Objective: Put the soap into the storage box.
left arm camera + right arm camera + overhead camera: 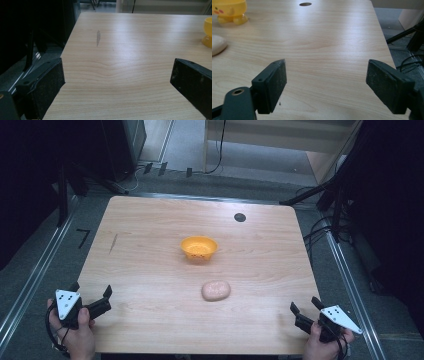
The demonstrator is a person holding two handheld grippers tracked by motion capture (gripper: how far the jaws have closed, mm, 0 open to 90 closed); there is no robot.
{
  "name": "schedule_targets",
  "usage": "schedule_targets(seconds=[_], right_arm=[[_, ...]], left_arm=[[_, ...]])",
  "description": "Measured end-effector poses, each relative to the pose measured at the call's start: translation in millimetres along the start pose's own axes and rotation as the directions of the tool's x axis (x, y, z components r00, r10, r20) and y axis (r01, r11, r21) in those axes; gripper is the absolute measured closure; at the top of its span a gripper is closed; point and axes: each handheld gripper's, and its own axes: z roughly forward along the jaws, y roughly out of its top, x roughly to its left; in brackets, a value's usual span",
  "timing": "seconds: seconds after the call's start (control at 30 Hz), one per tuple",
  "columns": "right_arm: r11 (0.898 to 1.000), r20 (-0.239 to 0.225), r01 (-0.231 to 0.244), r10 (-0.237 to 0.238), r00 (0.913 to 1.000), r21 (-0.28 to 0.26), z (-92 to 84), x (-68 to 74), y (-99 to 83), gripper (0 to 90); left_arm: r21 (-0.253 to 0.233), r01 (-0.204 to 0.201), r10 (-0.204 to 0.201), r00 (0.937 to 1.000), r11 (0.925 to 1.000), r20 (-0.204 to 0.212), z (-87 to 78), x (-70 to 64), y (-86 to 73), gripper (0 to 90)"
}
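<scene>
Potato (216,290) btwn grippers: left (91,296), right (304,306), both agape.

Bare tabletop (150,245) stretches ahead of both claws. Near its middle stand two obstacles: an orange bowl (199,248) and, nearer the person, a pale pink lump (216,290), well apart, with open wood on either side.

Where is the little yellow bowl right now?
In the high view the small yellow plastic bowl stands upright near the middle of the wooden table, just beyond the pale pink oval lump and well ahead of both grippers.
</scene>
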Motion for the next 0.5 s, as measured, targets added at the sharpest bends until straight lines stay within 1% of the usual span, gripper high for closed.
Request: schedule_targets(seconds=[0.03, 0.07, 0.1, 0.13, 0.17, 0.2, 0.27, 0.3, 0.33, 0.37, 0.4, 0.43, 0.47, 0.5], right_arm=[[1.000, 0.000, 0.000, 0.000, 1.0000, 0.000, 0.0, 0.0, 0.0, 19.1], [0.999, -0.016, 0.030, -0.029, 0.9994, 0.016, 0.7, -0.5, 2.9, 20.9], [0.999, -0.016, 0.030, -0.029, 0.9994, 0.016, 0.7, -0.5, 2.9, 20.9], [0.998, -0.033, 0.053, -0.052, 0.9981, 0.030, 1.1, 0.7, 6.1, 22.5], [0.998, -0.033, 0.053, -0.052, 0.9981, 0.030, 1.1, 0.7, 6.1, 22.5], [0.997, -0.054, 0.062, -0.060, 0.9967, 0.041, 1.6, 1.2, 8.0, 23.3], [0.995, -0.079, 0.083, -0.078, 0.9938, 0.061, 2.9, 3.9, 11.9, 25.5], [0.993, -0.102, 0.098, -0.091, 0.9906, 0.065, 4.4, 5.2, 13.7, 26.7], [0.988, -0.136, 0.130, -0.117, 0.9838, 0.089, 8.4, 9.8, 17.2, 27.0], [0.988, -0.136, 0.130, -0.117, 0.9838, 0.089, 8.4, 9.8, 17.2, 27.0], [0.976, -0.152, 0.184, -0.166, 0.9744, 0.113, 12.5, 16.5, 20.8, 27.0], [0.976, -0.152, 0.184, -0.166, 0.9744, 0.113, 12.5, 16.5, 20.8, 27.0], [0.968, -0.187, 0.217, -0.192, 0.9635, 0.125, 17.3, 22.3, 24.2, 26.9], [0.967, -0.210, 0.221, -0.191, 0.9588, 0.129, 19.5, 23.9, 25.5, 26.9]], left_arm=[[0.000, 0.000, 0.000, 1.0000, 1.0000, 0.000, 0.0, 0.0, 0.0, 0.0], [0.007, -0.012, 0.012, 0.9999, 0.9999, 0.002, 0.7, -1.1, 0.4, 0.0], [0.007, -0.012, 0.012, 0.9999, 0.9999, 0.002, 0.7, -1.1, 0.4, 0.0], [0.007, -0.024, 0.024, 0.9997, 0.9997, -0.002, 1.4, -2.3, 0.5, 0.0], [0.007, -0.024, 0.024, 0.9997, 0.9997, -0.002, 1.4, -2.3, 0.5, 0.0], [0.008, -0.027, 0.027, 0.9996, 0.9996, -0.005, 1.5, -2.7, 0.5, 0.0], [0.010, -0.032, 0.032, 0.9995, 0.9994, -0.005, 1.7, -3.0, 0.7, 0.0], [0.007, -0.030, 0.030, 0.9995, 0.9995, -0.005, 1.7, -3.2, 0.6, 0.0], [0.007, -0.030, 0.030, 0.9995, 0.9995, -0.005, 1.7, -3.2, 0.6, 0.0], [0.009, -0.031, 0.031, 0.9995, 0.9995, -0.003, 1.7, -2.9, 0.7, 0.0], [0.008, -0.028, 0.028, 0.9996, 0.9996, -0.004, 1.9, -2.7, 0.6, 0.0], [0.008, -0.028, 0.028, 0.9996, 0.9996, -0.004, 1.9, -2.7, 0.6, 0.0], [0.006, -0.025, 0.025, 0.9997, 0.9997, -0.001, 1.7, -2.3, 0.6, 0.0], [0.006, -0.023, 0.023, 0.9997, 0.9997, -0.001, 1.4, -2.1, 0.5, 0.0]])
